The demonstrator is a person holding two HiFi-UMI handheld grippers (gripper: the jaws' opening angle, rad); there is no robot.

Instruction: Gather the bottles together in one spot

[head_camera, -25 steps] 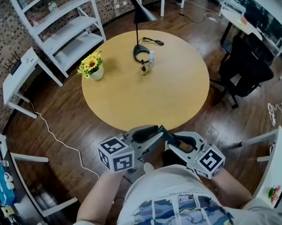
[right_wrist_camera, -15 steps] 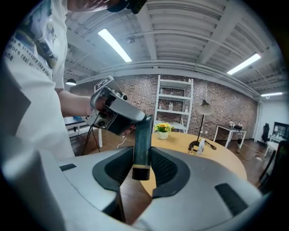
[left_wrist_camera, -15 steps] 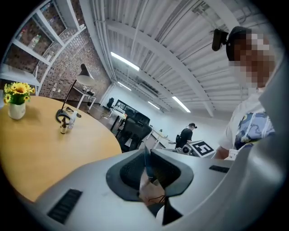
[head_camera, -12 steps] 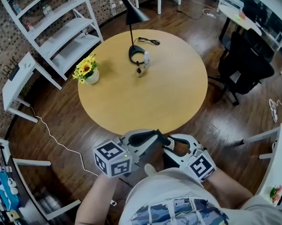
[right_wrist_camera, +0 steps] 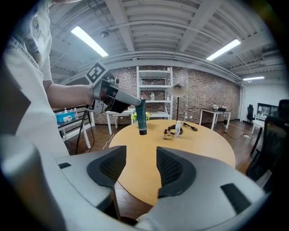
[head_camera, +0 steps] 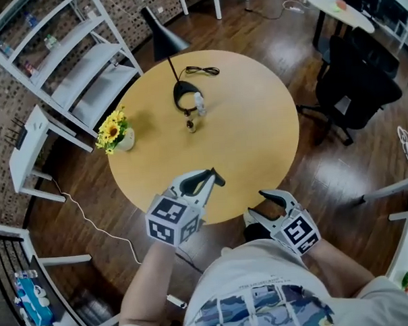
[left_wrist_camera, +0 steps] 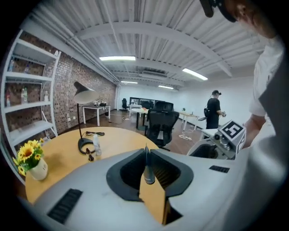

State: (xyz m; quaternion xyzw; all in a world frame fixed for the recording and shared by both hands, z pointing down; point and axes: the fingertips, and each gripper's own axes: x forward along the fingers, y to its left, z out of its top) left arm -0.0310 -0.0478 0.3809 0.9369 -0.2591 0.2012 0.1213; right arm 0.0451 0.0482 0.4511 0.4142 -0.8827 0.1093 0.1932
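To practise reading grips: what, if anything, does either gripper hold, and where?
Nothing is held. The left gripper is shut, empty; the right gripper has just been opening its jaws, nothing between them.
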